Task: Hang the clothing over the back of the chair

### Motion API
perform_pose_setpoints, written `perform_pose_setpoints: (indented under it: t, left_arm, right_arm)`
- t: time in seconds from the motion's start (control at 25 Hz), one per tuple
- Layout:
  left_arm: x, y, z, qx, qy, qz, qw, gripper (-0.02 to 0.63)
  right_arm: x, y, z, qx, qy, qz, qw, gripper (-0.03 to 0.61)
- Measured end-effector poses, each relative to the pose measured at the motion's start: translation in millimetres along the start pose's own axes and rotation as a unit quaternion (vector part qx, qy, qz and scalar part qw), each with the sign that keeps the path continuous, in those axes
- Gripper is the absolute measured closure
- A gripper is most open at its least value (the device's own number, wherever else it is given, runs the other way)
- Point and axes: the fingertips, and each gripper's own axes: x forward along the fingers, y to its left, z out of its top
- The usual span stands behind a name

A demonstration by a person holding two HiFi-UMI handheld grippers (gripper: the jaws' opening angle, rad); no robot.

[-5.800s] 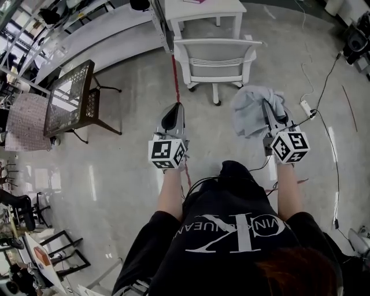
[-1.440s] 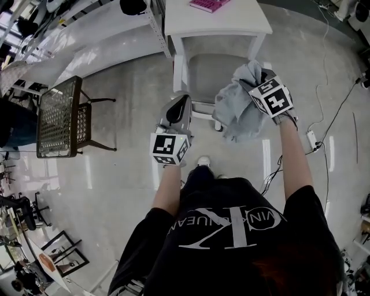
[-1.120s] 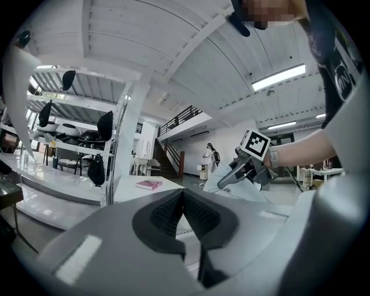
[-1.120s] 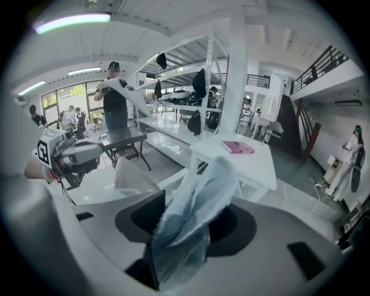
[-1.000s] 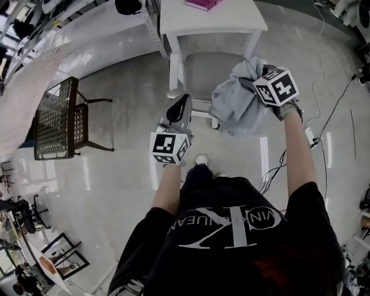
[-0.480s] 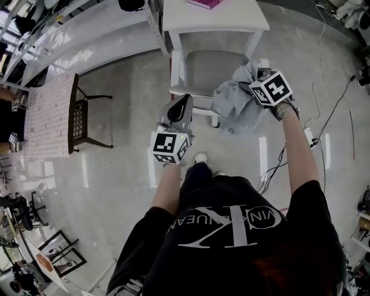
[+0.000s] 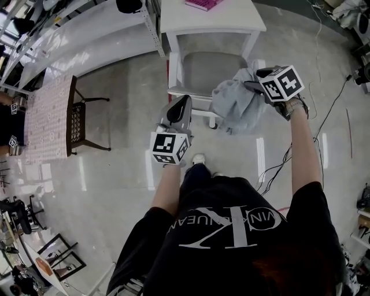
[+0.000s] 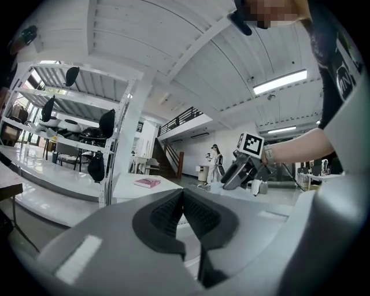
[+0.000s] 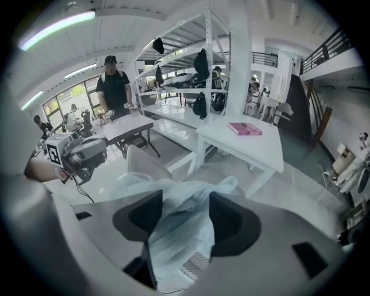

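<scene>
A crumpled light-grey garment (image 7: 234,107) hangs at the right end of the white chair's back rail (image 7: 188,92), above the grey seat. My right gripper (image 7: 252,87) points down into it. In the right gripper view the garment (image 9: 173,196) lies in the gap of the right gripper (image 9: 186,202); its jaws have just been opening and stand wide, with the cloth loose between them over the chair back (image 9: 141,162). My left gripper (image 7: 180,104) hovers by the left of the chair back, shut and empty (image 8: 184,199).
A white table (image 7: 208,17) with a pink book (image 7: 202,3) stands just behind the chair. A dark chair (image 7: 81,118) and a cloth-covered table (image 7: 49,115) are to the left. Cables (image 7: 324,110) trail on the floor at right. A person (image 9: 115,87) stands by the shelving.
I have walked up to the chair. The right gripper carried the garment to the chair's back and has shifted a little to the right. The left gripper stays put.
</scene>
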Motion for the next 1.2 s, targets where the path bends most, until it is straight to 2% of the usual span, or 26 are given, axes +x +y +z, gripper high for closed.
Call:
perform_pose_setpoints:
  t: [0.4,0.64,0.88,1.2]
  left_arm:
    - [4,-12,4,0.000,-0.002,-0.012,0.9999,0.603]
    - [4,-23,3,0.004,-0.002,-0.013,0.9999,0.603]
    - [-5,-28,6,0.006,-0.004,-0.003,1.0000,0.603]
    - [-22,-28,13,0.009,-0.008,0.019,0.9997,0.603]
  right_arm:
    - [-25,-2,5,0.011,-0.064,-0.038,0.997,0.347]
    - [-43,0,2,0.026,-0.119,-0.059,0.991,0.515]
    - [-56,21,-5,0.024,-0.163,-0.059,0.985,0.535]
    - [-80,44,-11,0.020,-0.232,-0.071,0.970,0.540]
